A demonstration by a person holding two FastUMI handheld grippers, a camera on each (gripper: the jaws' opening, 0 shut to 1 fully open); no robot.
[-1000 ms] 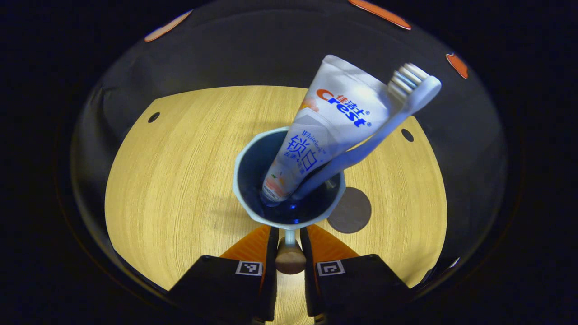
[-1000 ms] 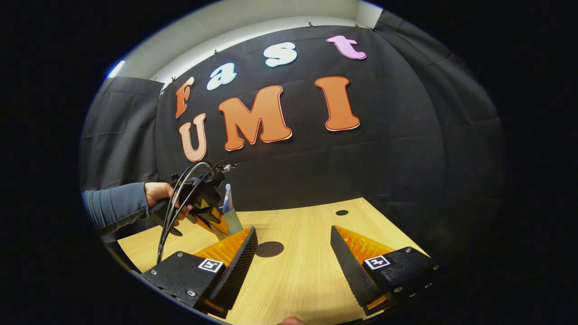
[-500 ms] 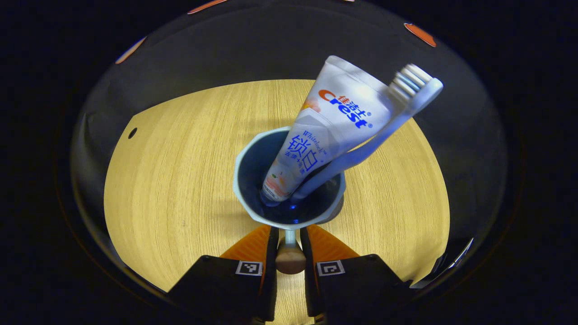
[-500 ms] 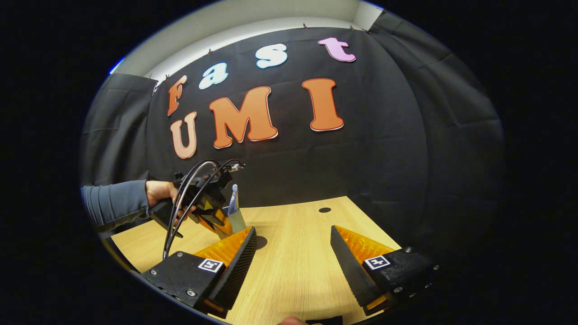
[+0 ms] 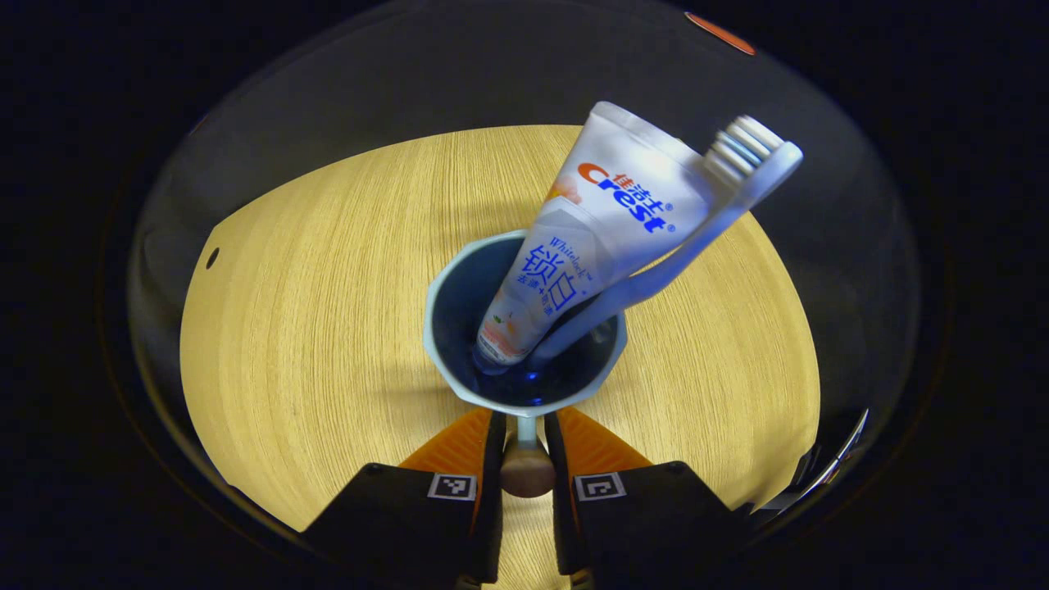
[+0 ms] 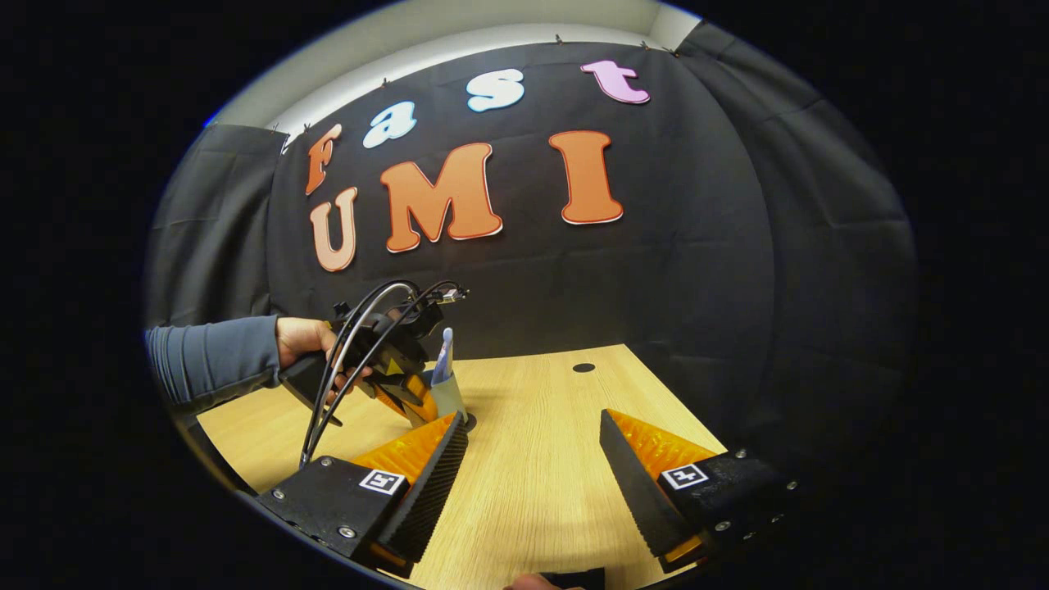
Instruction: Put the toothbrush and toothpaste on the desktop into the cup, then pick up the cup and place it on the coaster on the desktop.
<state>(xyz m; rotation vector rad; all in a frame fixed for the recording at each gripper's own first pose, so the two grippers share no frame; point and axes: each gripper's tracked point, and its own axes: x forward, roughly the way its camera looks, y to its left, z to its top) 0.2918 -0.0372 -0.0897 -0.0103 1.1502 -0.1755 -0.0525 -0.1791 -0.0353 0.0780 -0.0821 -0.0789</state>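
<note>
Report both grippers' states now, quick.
Left gripper: shut on the cup's handle; the cup holds the toothpaste and toothbrush.
Right gripper: open, holding nothing.

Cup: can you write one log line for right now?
left gripper: shut on cup handle | cup: holds toothpaste, toothbrush | right gripper: open, empty | table: below

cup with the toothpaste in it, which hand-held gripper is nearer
Left. The left hand-held gripper is shut on the cup's handle; the right hand-held gripper hangs open, apart from it, over the desktop.
</note>
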